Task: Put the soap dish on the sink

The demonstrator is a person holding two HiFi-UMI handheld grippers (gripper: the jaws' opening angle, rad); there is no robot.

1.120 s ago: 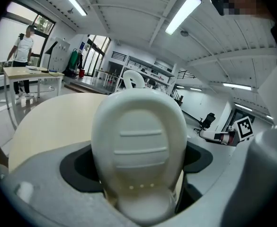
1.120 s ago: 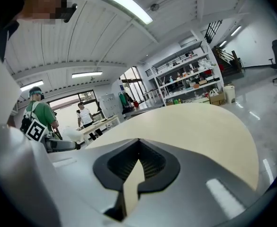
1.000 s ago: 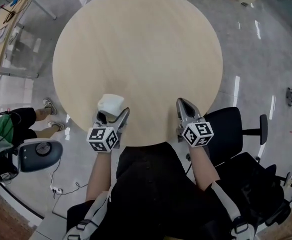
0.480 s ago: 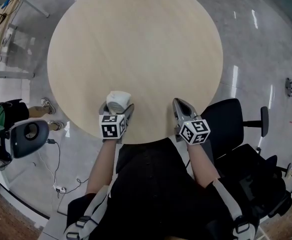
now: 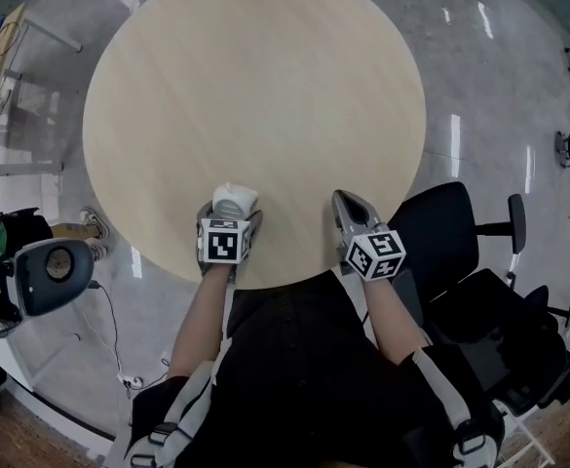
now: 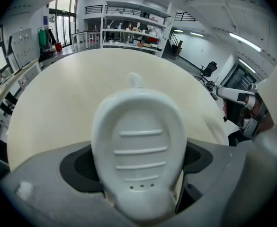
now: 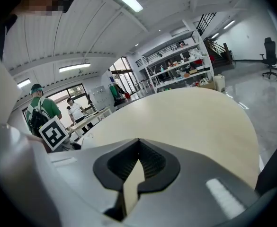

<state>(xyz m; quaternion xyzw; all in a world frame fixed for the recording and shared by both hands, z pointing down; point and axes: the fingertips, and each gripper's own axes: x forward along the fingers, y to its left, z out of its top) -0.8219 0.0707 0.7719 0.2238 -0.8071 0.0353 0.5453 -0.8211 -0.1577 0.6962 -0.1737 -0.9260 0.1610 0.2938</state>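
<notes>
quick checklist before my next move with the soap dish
1. Soap dish gripped: ok, the left gripper has its jaws closed on the dish's sides.
2. Right gripper free: ok, jaws together, nothing between them.
3. Sink located: not ok, no sink shows in any view.
4. Table free of obstacles: ok, nothing else lies on it.
5. Dish resting on the table: cannot tell, its underside is hidden.
</notes>
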